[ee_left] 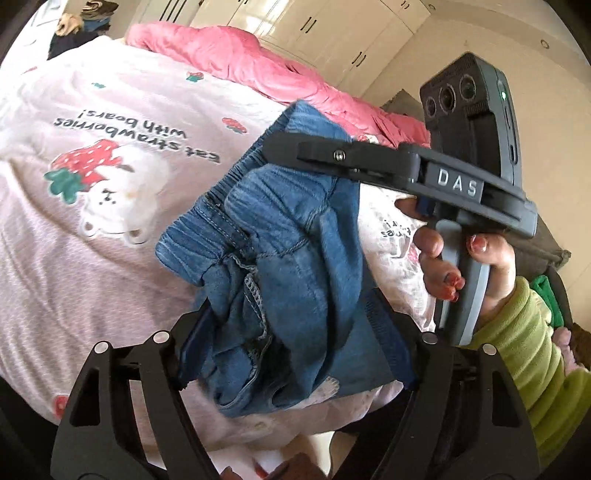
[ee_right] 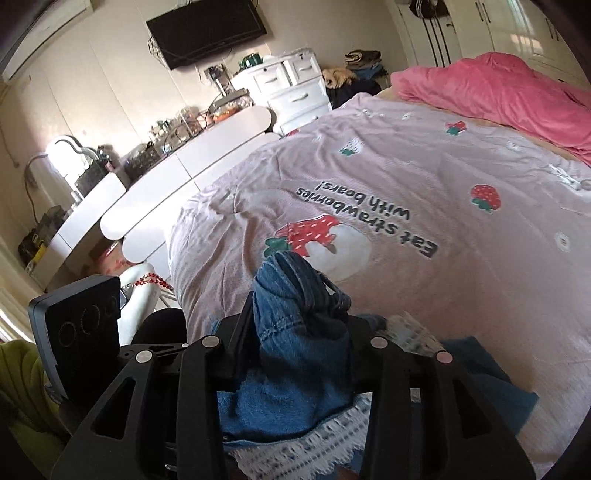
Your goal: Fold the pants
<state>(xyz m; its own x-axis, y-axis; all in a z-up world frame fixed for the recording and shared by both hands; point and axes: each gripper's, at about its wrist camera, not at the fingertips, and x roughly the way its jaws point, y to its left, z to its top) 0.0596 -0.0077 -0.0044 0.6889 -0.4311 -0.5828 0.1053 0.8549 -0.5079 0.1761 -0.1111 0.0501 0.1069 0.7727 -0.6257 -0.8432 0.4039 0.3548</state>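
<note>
The blue denim pants [ee_left: 280, 258] hang bunched in the air above the bed, elastic waistband at the upper left. My left gripper [ee_left: 295, 332] is shut on a fold of the pants near the seams. My right gripper [ee_left: 284, 147] reaches in from the right in the left wrist view and is shut on the waistband edge. In the right wrist view my right gripper [ee_right: 303, 325] holds a wad of the pants [ee_right: 295, 332] between its jaws, with white lace trim below.
The bed's pink strawberry-print duvet [ee_right: 406, 221] lies under the pants. A pink blanket [ee_right: 498, 92] lies at the far side. A white desk [ee_right: 184, 158] and white drawers [ee_right: 291, 85] stand left of the bed. Wardrobes [ee_left: 332, 29] line the wall.
</note>
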